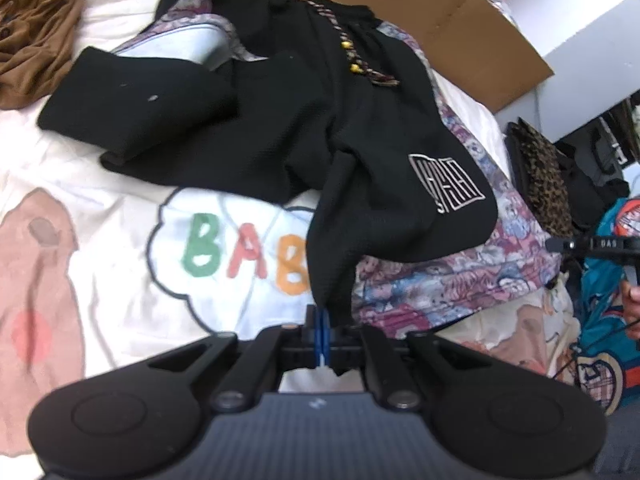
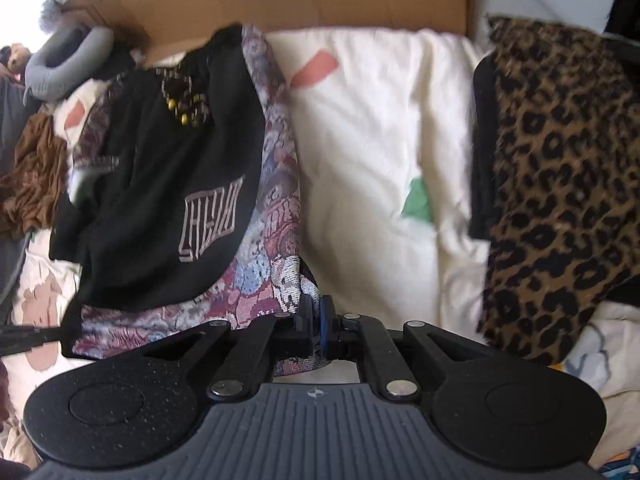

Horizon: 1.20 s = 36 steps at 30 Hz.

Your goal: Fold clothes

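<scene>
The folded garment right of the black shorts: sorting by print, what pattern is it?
Leopard print, brown with black spots; the folded garment shows best in the right wrist view.

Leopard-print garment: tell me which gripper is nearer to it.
Right. The right gripper, shut on the patterned jacket, has the leopard-print garment just across the white bedding. The left gripper, shut on the black shorts, sits farther off, beyond the jacket.

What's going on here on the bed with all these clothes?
A person is folding clothes with a gripper in each hand. The left gripper is shut on a corner of the black shorts, and the right gripper is shut on the edge of the patterned garment lying under them. Both lie on a white blanket. A leopard-print piece sits off to the side.
</scene>
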### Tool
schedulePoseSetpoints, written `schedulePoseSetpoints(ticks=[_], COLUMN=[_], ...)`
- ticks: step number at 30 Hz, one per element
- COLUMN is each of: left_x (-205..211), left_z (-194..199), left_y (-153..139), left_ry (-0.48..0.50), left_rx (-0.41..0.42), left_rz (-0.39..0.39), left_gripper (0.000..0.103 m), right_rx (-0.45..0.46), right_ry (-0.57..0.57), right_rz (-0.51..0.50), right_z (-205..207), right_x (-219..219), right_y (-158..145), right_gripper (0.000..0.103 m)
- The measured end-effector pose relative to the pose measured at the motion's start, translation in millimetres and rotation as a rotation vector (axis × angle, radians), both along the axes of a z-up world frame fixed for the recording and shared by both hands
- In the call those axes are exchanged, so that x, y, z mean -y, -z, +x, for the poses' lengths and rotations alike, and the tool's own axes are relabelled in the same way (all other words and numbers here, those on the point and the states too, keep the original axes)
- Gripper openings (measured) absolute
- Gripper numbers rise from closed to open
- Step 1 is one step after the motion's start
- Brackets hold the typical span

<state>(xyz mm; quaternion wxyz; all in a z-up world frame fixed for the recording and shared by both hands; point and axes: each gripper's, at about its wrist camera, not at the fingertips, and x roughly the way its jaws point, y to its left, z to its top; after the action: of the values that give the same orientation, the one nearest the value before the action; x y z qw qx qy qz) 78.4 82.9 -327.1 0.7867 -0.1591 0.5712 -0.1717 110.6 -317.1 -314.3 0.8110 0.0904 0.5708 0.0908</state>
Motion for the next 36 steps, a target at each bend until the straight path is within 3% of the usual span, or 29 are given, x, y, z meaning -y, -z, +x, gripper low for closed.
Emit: schedulePoseSetpoints(ticks=[6,10,15,17,19,25,31,33,34,35,36], left_x=[13.7,25.4,23.8,22.8,23.5,37.8,62.3,67.2,67.6,66.7,64.7], left_z=[7.4,10.2,16.9,24.6,34.6,63.9,80.8,83.2,84.0,84.4,83.9], left_y=[-6.8,-0.2,0.8,-0.6,1.9,20.8,37.5,43.1,45.7,47.7,47.5], left_ry=[0.045,0.084,0.084,0.076,0.07,0.084,0.113,0.117,0.113,0.11,0.106], left_rx=[0.011,-0.011,-0.02,-0.01,0.0,0.015,0.027,0.026,0.019,0.013,0.014], left_rz=[-0.051,-0.036,-0.026,-0.027,-0.025,-0.004,0.042,0.06,0.071,0.086,0.096], left_gripper=[0.002,0.002,0.026,0.045,0.055,0.057,0.053,0.039,0.017,0.003,0.003], right_rx=[0.082,0.122,0.053,0.036,0.024,0.003,0.01,0.042,0.045,0.054,0.06], right_ry=[0.077,0.133,0.25,0.267,0.267,0.277,0.276,0.241,0.226,0.21,0.2], right_rz=[-0.013,-0.05,-0.038,-0.039,-0.044,-0.087,-0.095,-0.077,-0.078,-0.087,-0.09], right_z=[-0.6,-2.1,-7.1,-9.9,-10.5,-13.3,-16.7,-14.0,-11.2,-8.7,-6.1], right_x=[17.4,30.3,48.9,50.6,50.4,53.9,61.0,59.2,57.6,55.8,54.8], right_y=[-43.0,-55.8,-27.7,-16.9,-7.0,15.0,19.9,18.0,18.7,19.8,21.3], right_gripper=[0.001,0.001,0.0,0.0,0.0,0.0,0.0,0.0,0.001,0.001,0.001])
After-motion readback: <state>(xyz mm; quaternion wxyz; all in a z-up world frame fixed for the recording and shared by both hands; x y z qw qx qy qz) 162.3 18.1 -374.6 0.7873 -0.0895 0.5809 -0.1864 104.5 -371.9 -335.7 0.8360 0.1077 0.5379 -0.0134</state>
